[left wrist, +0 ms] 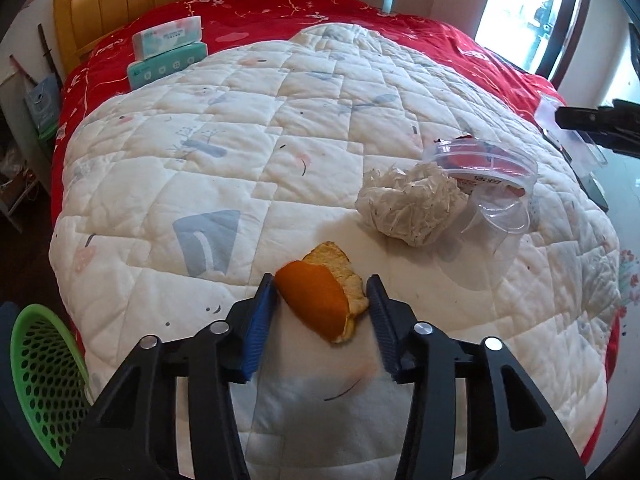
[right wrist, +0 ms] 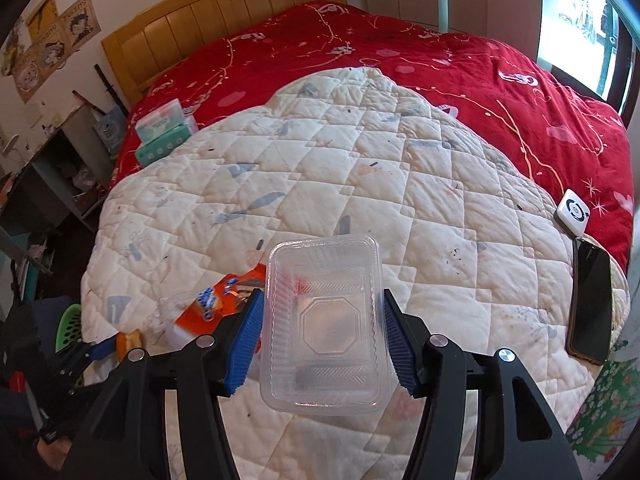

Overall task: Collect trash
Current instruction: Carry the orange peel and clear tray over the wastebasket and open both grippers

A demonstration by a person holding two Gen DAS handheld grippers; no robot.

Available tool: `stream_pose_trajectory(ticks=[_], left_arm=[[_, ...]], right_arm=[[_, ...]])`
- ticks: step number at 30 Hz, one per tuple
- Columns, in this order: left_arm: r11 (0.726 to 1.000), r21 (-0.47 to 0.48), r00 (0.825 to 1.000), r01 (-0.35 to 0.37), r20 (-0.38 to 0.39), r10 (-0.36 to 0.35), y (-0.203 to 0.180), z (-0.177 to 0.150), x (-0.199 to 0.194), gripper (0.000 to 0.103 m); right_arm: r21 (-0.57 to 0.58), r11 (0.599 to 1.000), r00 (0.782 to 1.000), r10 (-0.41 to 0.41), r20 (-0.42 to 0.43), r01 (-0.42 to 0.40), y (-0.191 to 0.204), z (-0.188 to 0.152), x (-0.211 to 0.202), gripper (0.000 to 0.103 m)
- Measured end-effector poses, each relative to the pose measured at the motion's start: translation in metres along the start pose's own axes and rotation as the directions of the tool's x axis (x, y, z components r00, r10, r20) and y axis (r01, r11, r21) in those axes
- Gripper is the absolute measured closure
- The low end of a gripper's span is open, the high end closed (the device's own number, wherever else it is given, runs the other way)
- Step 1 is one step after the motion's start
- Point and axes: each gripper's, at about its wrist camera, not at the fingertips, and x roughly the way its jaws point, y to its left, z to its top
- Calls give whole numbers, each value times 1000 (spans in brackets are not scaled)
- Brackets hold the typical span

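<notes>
An orange peel (left wrist: 320, 300) lies on the white quilt (left wrist: 240, 152) with the blue pads of my left gripper (left wrist: 322, 284) pressed against its two sides. Beyond it to the right sit a crumpled tissue (left wrist: 408, 204) and a tipped clear plastic cup (left wrist: 492, 184) with a red wrapper inside. My right gripper (right wrist: 320, 304) is shut on a clear rectangular plastic tray (right wrist: 324, 320), held above the quilt. An orange snack wrapper (right wrist: 216, 308) shows just left of it, and the orange peel (right wrist: 130, 340) appears at the lower left.
Two tissue packs (left wrist: 168, 56) are stacked near the wooden headboard on the red bedspread (left wrist: 360, 12). A green perforated basket (left wrist: 44, 376) stands on the floor at the bed's left. A black phone (right wrist: 592, 300) and a white power bank (right wrist: 574, 212) lie at the quilt's right edge.
</notes>
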Motion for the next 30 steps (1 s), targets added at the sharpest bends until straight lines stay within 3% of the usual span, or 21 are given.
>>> stream_pose_trajectory(ticks=[8, 15, 22, 30], left_arm=[[996, -79, 997, 38, 67, -33, 22, -14, -45, 66], [988, -149, 989, 36, 144, -15, 59, -39, -100, 66], [974, -225, 977, -34, 197, 79, 113, -73, -154, 66], [933, -338, 968, -125, 164, 189, 185, -116, -182, 66]], right_arm=[[-23, 997, 997, 74, 25, -74, 27, -20, -26, 47], [-77, 984, 986, 163, 19, -162, 80, -46, -41, 47], [-146, 959, 970, 244, -11, -243, 146, -71, -46, 47], [-208, 928, 951, 304, -54, -308, 211, -89, -42, 47]])
